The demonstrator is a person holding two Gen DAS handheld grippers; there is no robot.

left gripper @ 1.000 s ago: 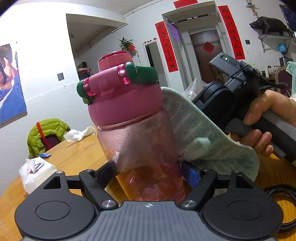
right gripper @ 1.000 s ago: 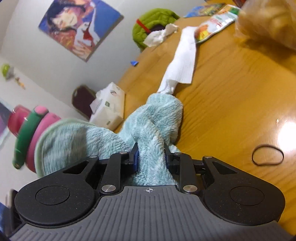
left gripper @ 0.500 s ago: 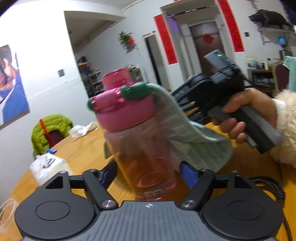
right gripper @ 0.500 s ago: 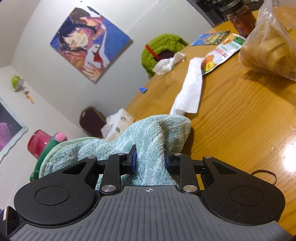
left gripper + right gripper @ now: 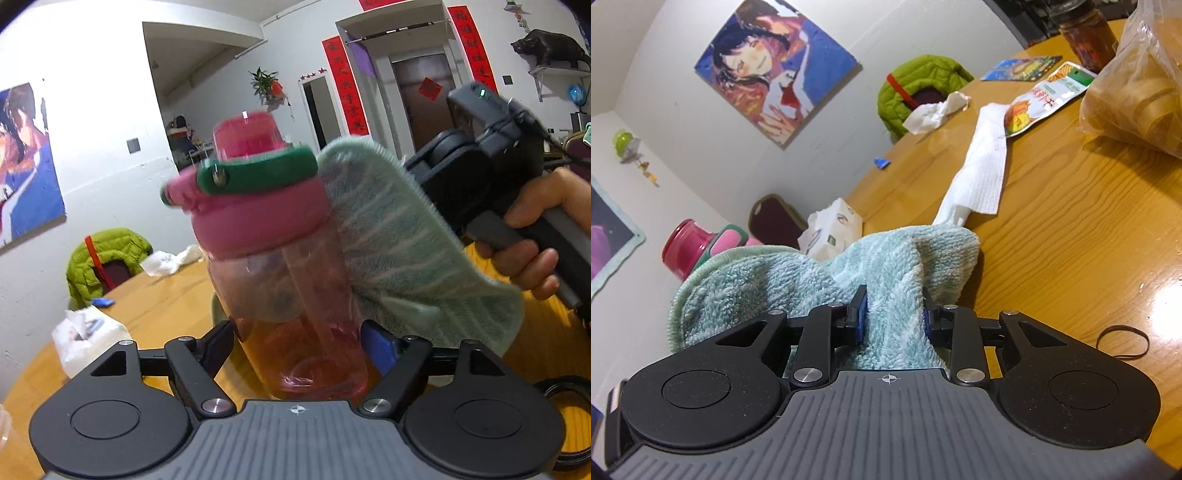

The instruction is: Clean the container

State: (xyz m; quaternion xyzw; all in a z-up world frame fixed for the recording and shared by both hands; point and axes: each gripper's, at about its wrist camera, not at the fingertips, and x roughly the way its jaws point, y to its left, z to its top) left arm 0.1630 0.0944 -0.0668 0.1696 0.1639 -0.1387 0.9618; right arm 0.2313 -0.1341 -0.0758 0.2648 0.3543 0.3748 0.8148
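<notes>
A clear pink water bottle (image 5: 295,295) with a pink lid and a green handle stands tilted in my left gripper (image 5: 299,343), which is shut on its lower body above the wooden table. My right gripper (image 5: 894,317) is shut on a light green towel (image 5: 798,280). The towel (image 5: 399,251) lies against the right side of the bottle. In the right wrist view only the bottle's lid (image 5: 698,247) shows past the towel's edge.
On the round wooden table (image 5: 1071,229) lie a tissue pack (image 5: 831,229), a white paper towel (image 5: 982,173), snack packets (image 5: 1049,96), a plastic bag (image 5: 1137,96) and a black rubber band (image 5: 1123,341). A chair with a green jacket (image 5: 107,262) stands behind.
The bottle has turned in my left gripper, so its green handle now faces the camera. The towel has slid along the bottle's right side, up toward the lid.
</notes>
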